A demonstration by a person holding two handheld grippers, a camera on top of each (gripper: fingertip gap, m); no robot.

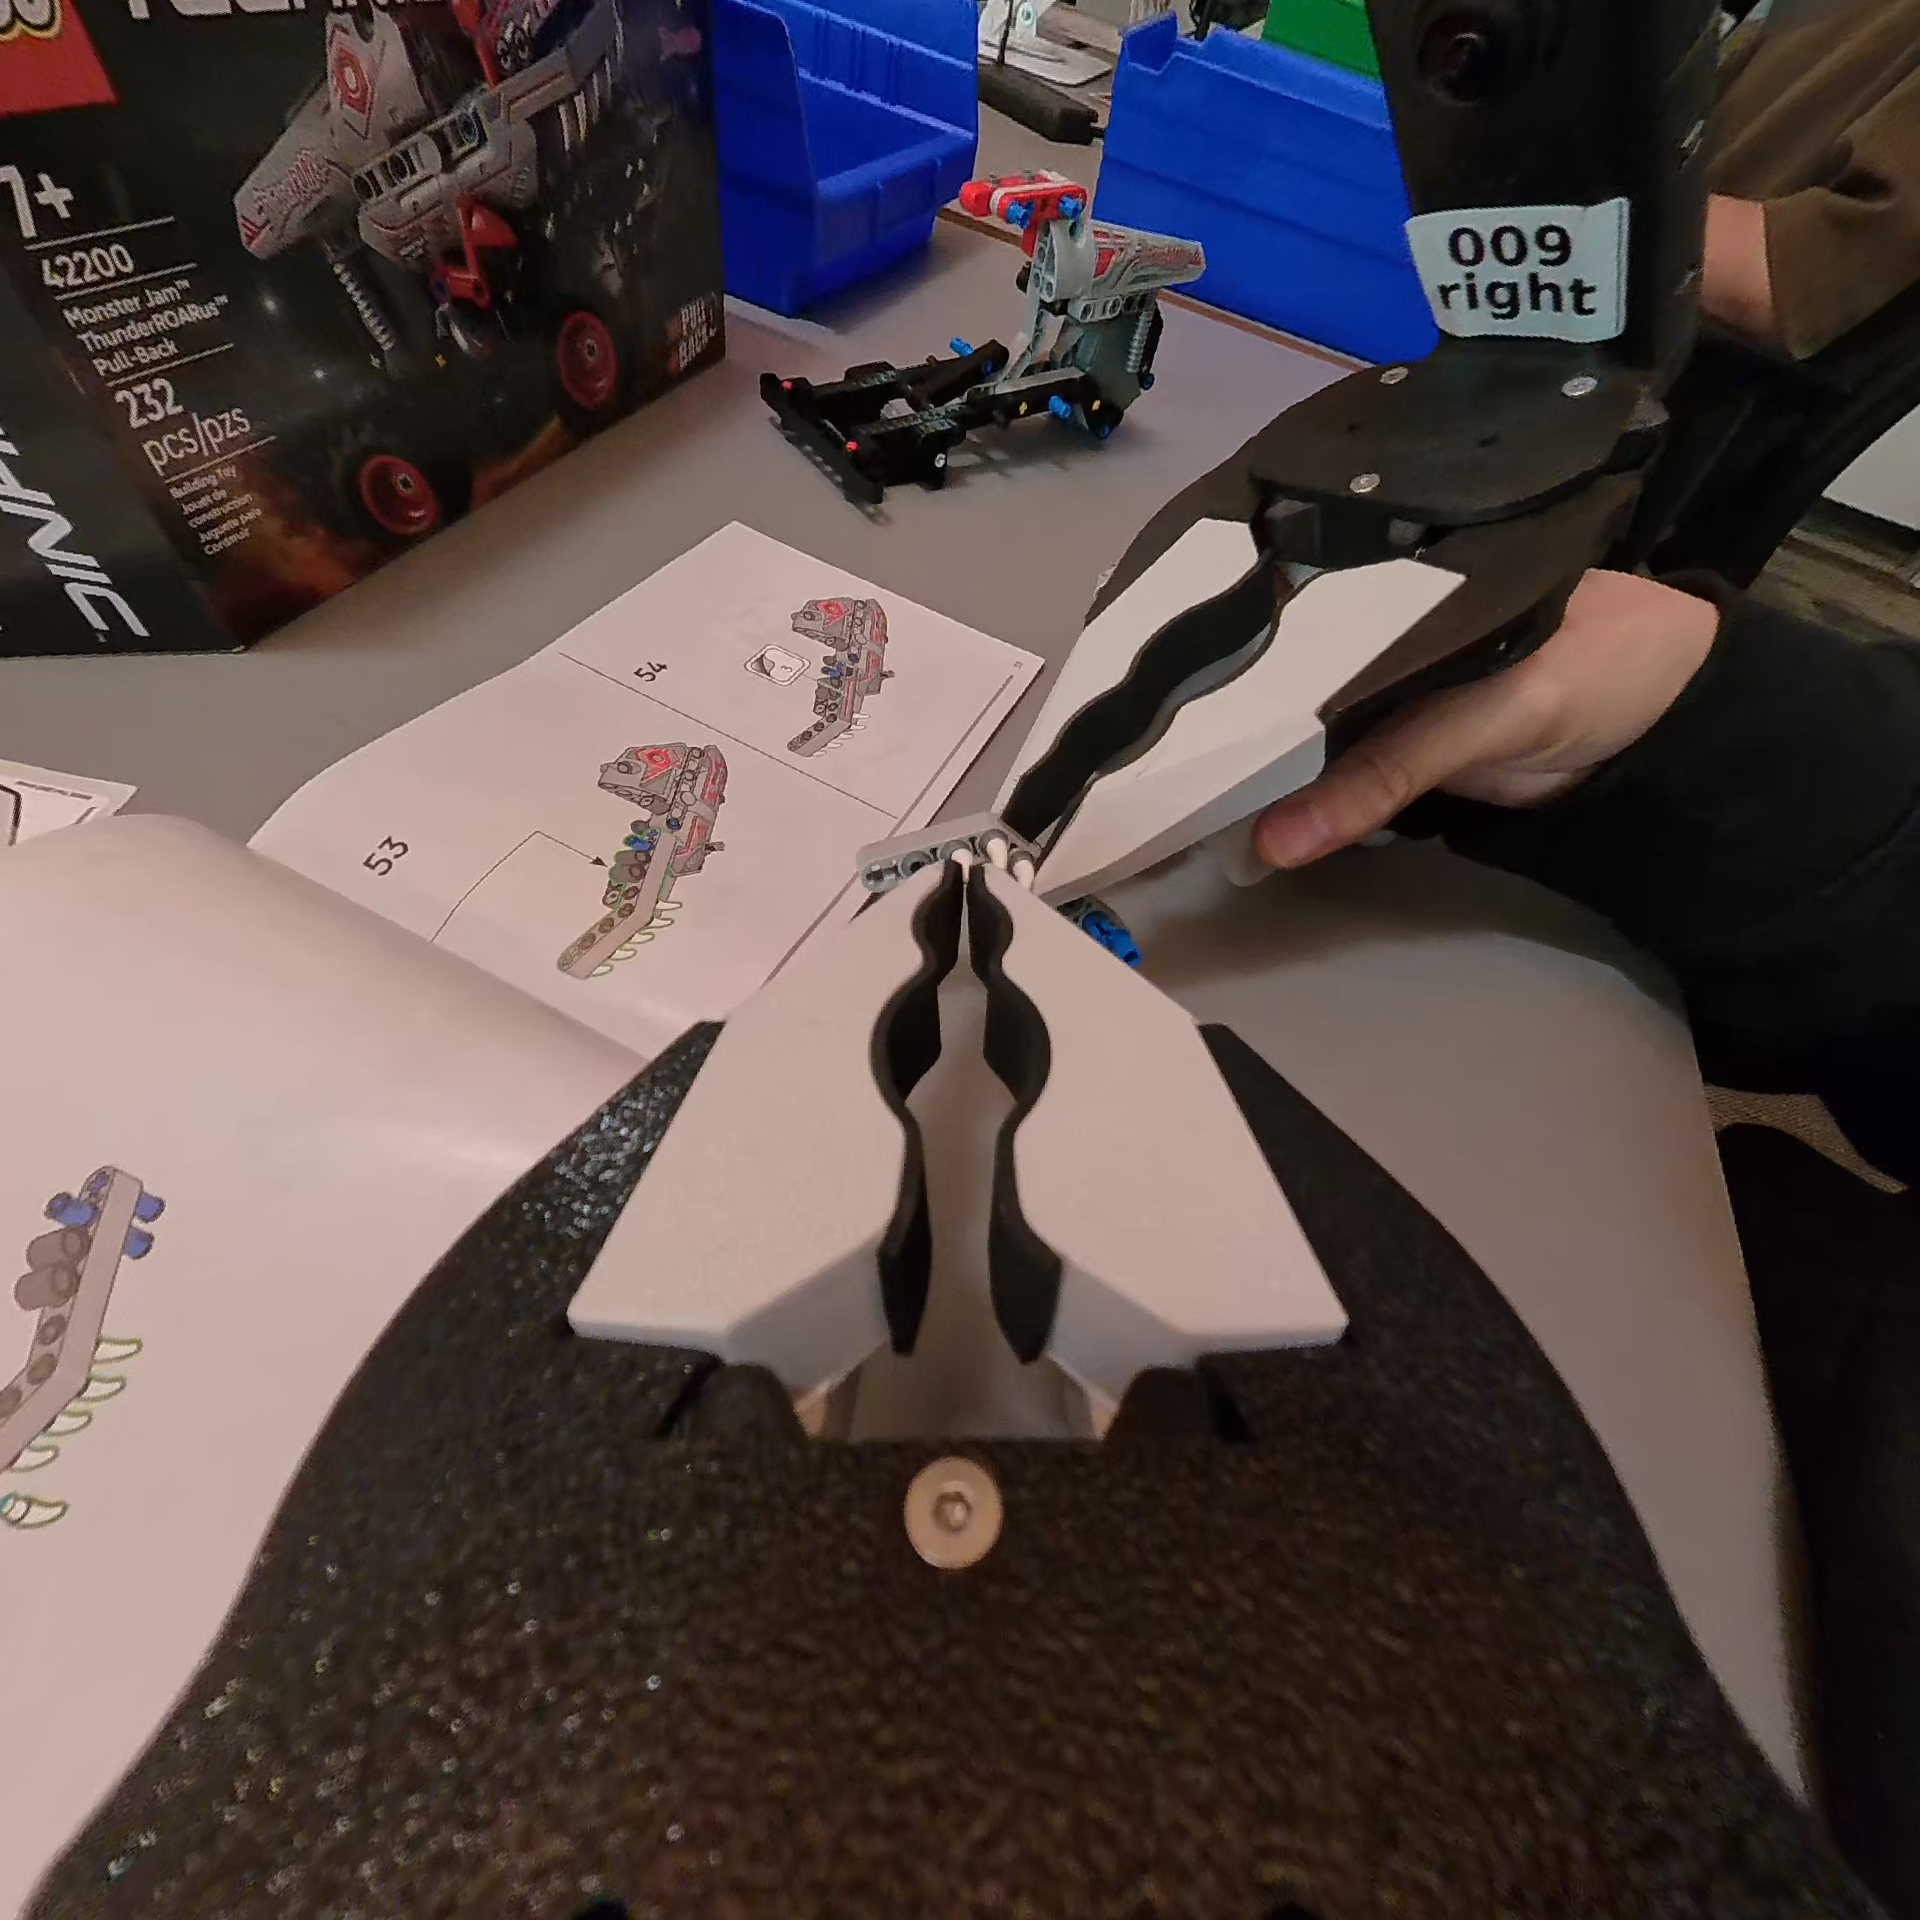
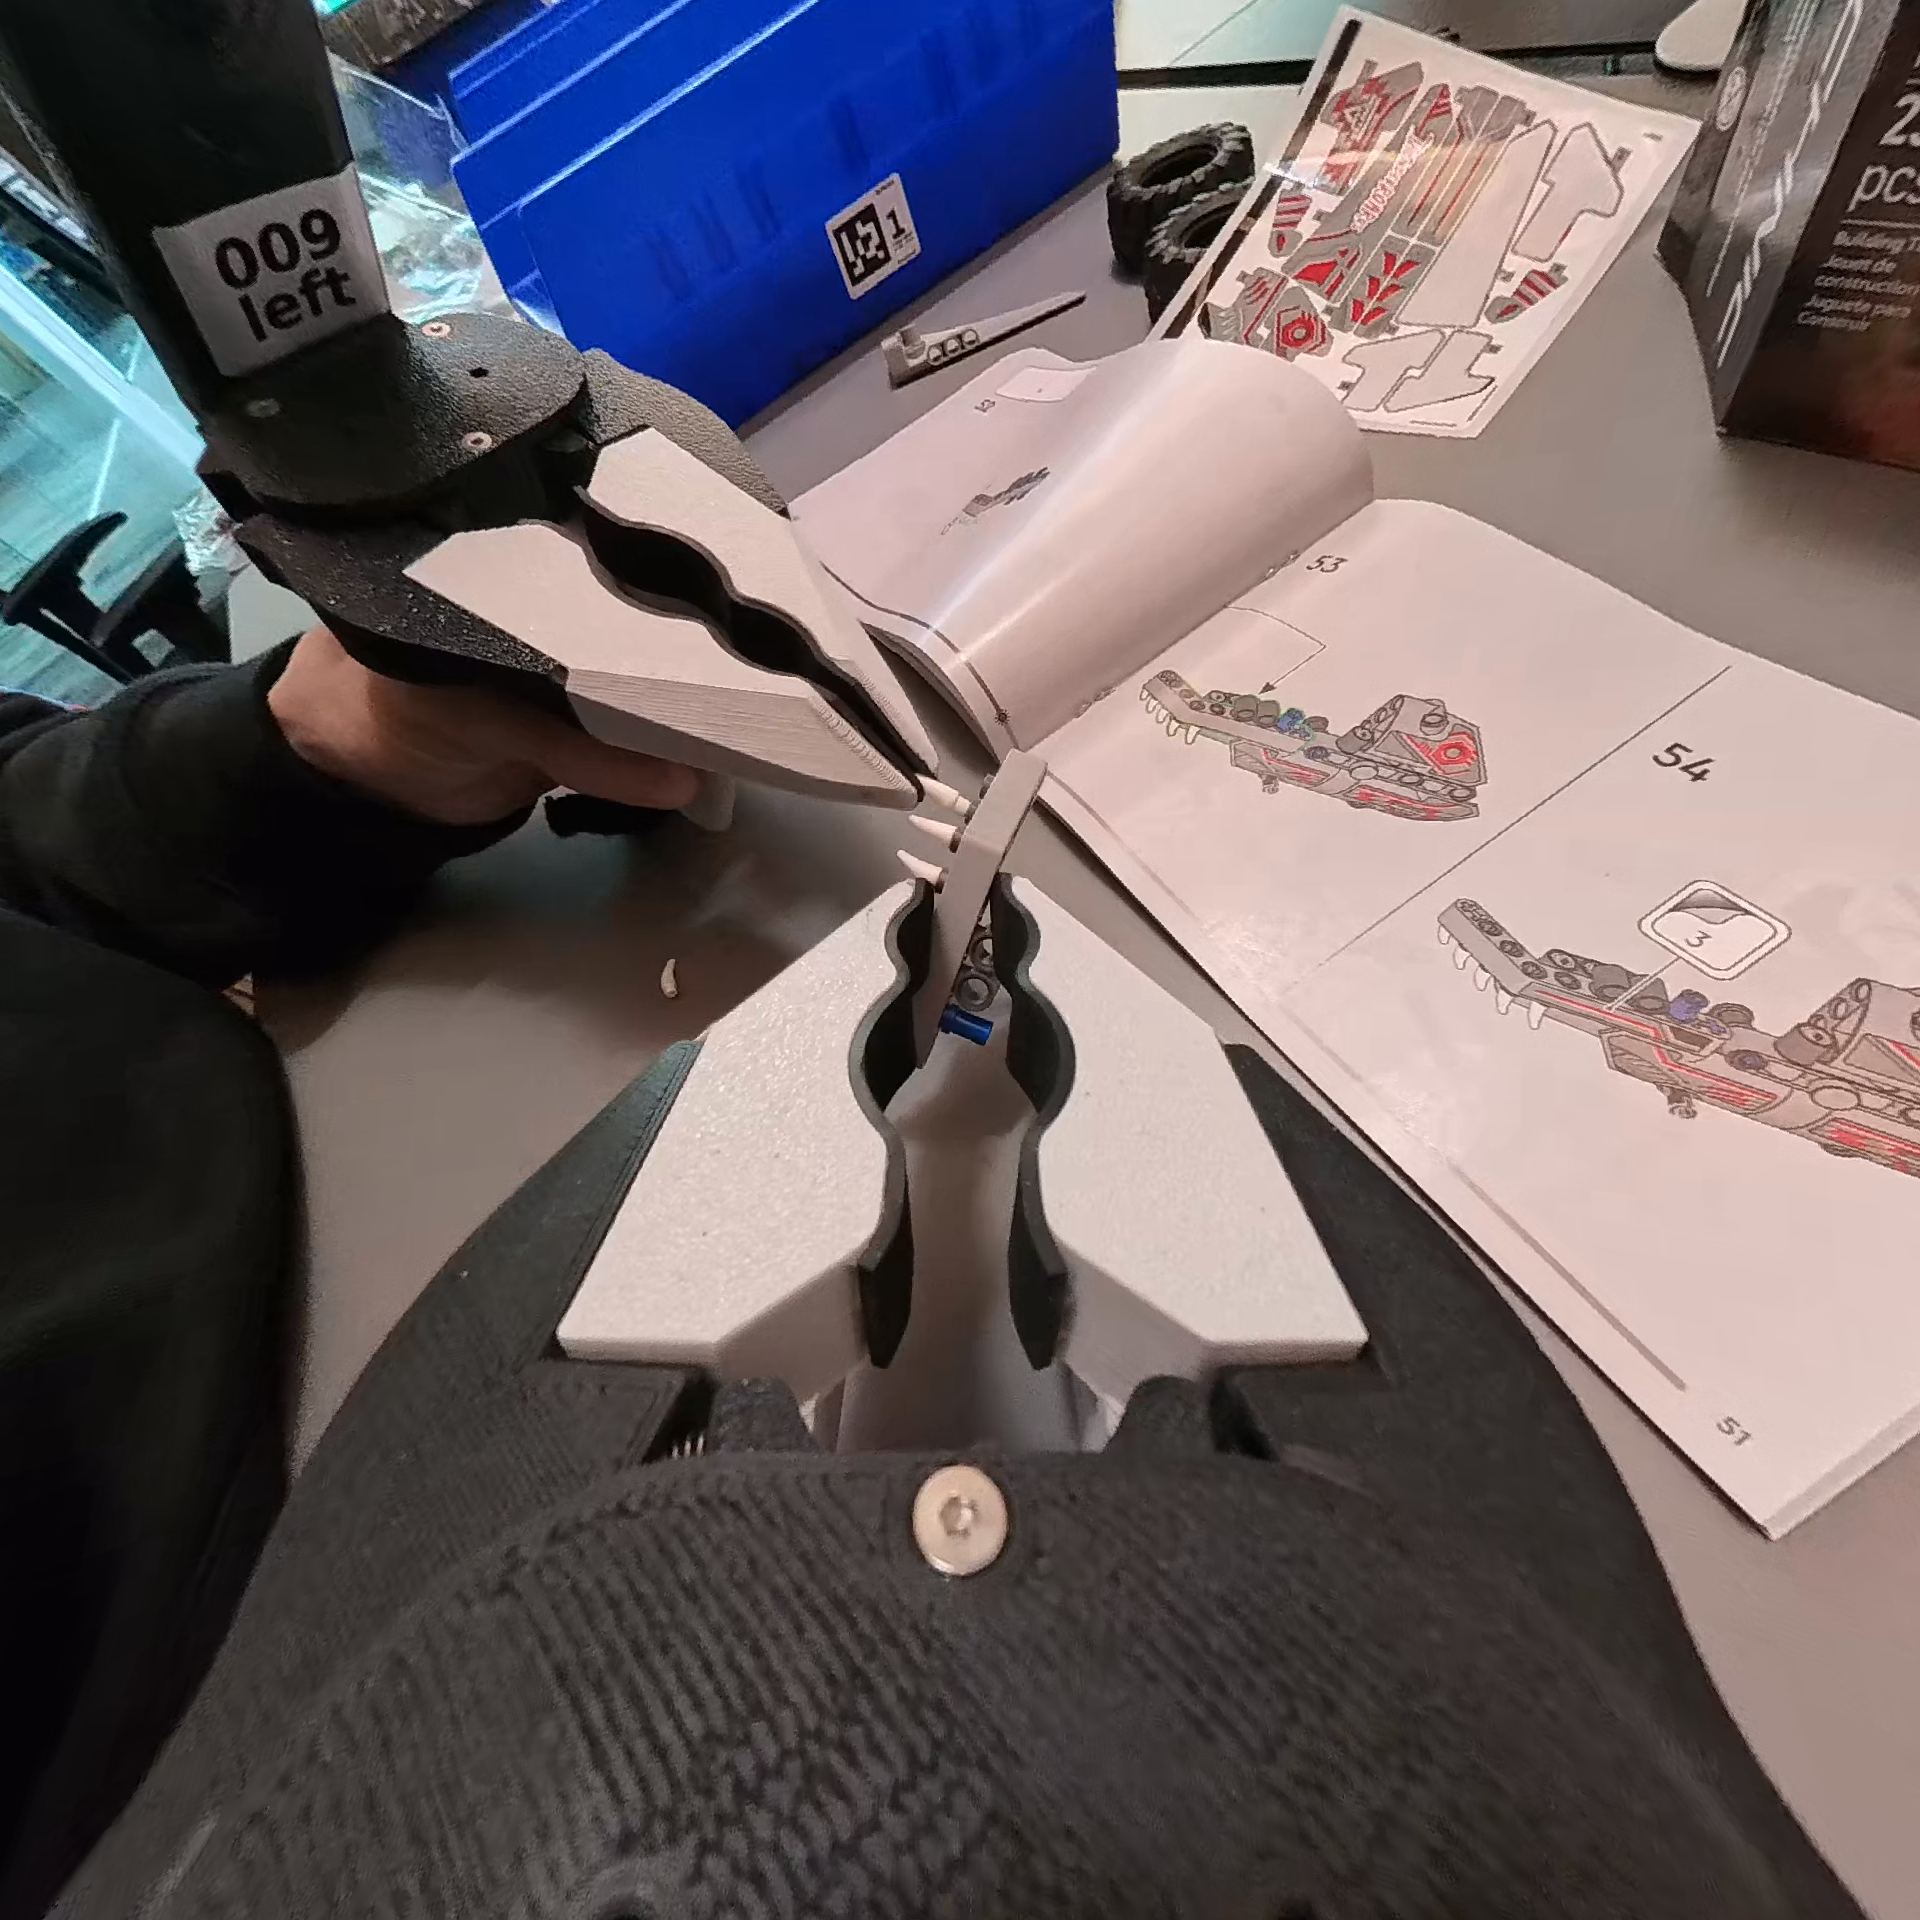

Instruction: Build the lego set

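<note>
My right gripper (image 2: 956, 909) is shut on a grey lego beam (image 2: 982, 842) and holds it above the table; a blue pin (image 2: 966, 1029) sticks out of the beam between the fingers. Three white teeth stand along the beam's edge. My left gripper (image 1: 963, 878) is shut on the top white tooth (image 2: 943, 794), its tips right against the beam (image 1: 925, 854). In the left wrist view the right gripper (image 1: 1029, 842) comes in from the right. In the right wrist view the left gripper (image 2: 914, 792) comes in from the upper left.
An open instruction booklet (image 1: 665, 769) lies under both grippers. A part-built model (image 1: 977, 353), the set's box (image 1: 312, 291) and blue bins (image 1: 842, 135) stand behind. A loose white tooth (image 2: 670, 977), a grey wedge piece (image 2: 977, 338), tyres (image 2: 1174, 197) and a sticker sheet (image 2: 1434, 208) lie on the table.
</note>
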